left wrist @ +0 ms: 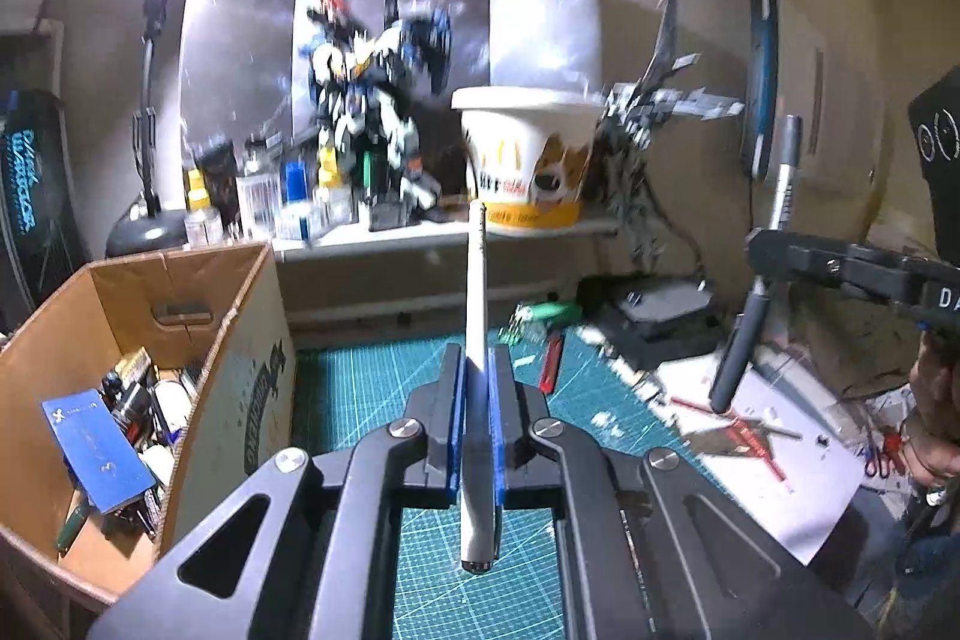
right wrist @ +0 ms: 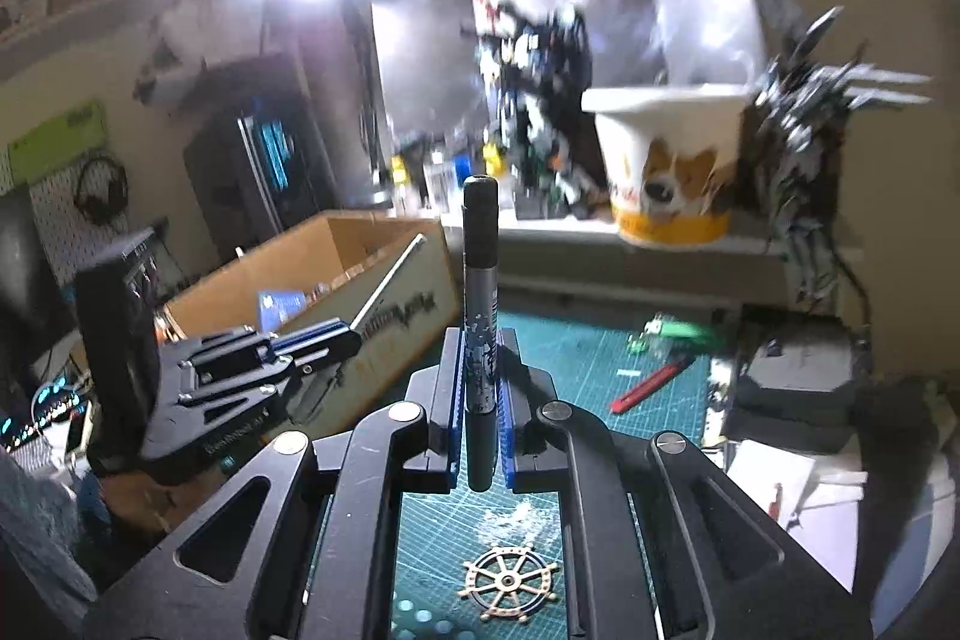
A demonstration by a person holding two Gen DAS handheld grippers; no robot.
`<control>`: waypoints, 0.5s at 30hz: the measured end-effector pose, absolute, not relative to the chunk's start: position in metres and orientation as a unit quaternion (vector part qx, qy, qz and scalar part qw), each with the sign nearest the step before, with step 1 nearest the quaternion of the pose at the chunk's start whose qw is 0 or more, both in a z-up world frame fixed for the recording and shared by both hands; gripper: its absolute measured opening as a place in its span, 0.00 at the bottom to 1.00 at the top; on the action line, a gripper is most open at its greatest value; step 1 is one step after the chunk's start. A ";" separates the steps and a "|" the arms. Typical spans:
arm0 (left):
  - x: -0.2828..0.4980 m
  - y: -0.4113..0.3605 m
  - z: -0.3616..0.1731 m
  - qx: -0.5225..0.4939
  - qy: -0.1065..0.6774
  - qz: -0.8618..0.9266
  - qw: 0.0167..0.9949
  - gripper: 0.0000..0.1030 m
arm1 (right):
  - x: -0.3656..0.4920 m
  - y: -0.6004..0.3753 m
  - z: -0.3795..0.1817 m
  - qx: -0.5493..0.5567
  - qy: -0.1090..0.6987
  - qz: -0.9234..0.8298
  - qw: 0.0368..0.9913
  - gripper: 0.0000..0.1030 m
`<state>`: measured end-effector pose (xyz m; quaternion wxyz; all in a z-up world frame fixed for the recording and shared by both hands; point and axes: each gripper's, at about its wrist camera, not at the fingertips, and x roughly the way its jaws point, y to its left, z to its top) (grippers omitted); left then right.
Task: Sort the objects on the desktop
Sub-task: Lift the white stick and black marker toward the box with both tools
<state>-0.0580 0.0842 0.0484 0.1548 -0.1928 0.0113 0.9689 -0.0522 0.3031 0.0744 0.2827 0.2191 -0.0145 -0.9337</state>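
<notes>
My left gripper is shut on a white pen-shaped tool that points up and away, above the green cutting mat. My right gripper is shut on a grey-and-black marker held upright. The right gripper with its marker shows at the right of the left wrist view. The left gripper and its white tool show at the left of the right wrist view, over the cardboard box. The box stands left of the mat and holds several small items.
A white bucket with a dog picture stands on a rear shelf between robot models. A red knife, a green item and a wooden ship's wheel lie on the mat. White paper lies right, bottles at the back left.
</notes>
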 end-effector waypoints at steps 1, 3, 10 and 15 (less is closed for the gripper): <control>-0.052 0.081 0.053 -0.182 0.010 0.971 0.155 0.07 | -0.043 0.306 0.080 0.209 -0.011 -0.939 0.273 0.09; -0.040 0.074 0.062 -0.163 0.007 0.974 0.155 0.07 | -0.024 0.313 0.092 0.192 -0.005 -0.948 0.253 0.09; -0.002 0.049 0.083 -0.103 0.013 0.984 0.146 0.07 | 0.024 0.336 0.111 0.158 -0.010 -0.966 0.206 0.09; 0.023 0.041 0.083 -0.065 0.031 0.986 0.148 0.07 | 0.047 0.345 0.104 0.145 -0.038 -0.968 0.199 0.09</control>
